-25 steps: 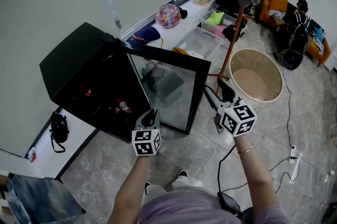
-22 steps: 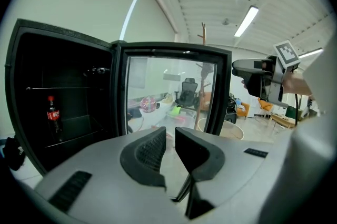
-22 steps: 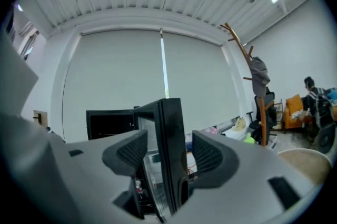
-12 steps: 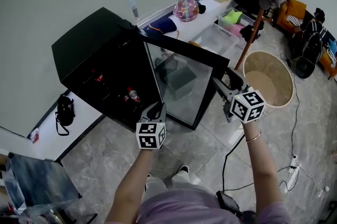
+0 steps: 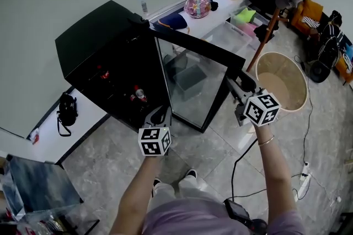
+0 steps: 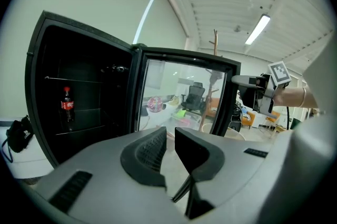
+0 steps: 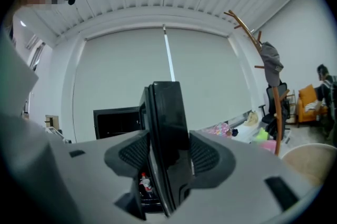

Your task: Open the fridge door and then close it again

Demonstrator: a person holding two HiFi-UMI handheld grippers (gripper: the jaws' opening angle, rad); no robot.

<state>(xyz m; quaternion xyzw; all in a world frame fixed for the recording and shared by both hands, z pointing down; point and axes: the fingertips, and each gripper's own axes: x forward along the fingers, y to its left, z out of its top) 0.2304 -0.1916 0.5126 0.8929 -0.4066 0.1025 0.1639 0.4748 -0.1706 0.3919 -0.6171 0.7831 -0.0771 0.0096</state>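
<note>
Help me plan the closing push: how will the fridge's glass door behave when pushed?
The fridge door looks rigid, framed in black, so it should swing on its hinge, not flex. Its glass pane likely makes it heavyish and fragile; ease it shut, don't slam.

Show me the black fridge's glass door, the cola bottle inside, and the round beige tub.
Black fridge's glass door [image 5: 193, 86]: head view, pane's middle.
Cola bottle [image 6: 66, 104]: left gripper view, red label.
Round beige tub [image 5: 276, 64]: head view, inner wall.

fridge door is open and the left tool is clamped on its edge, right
Not the left. The right tool has the edge of the fridge door between its jaws, which have just been closing on it, as the right gripper view shows. The left tool holds nothing.
</note>
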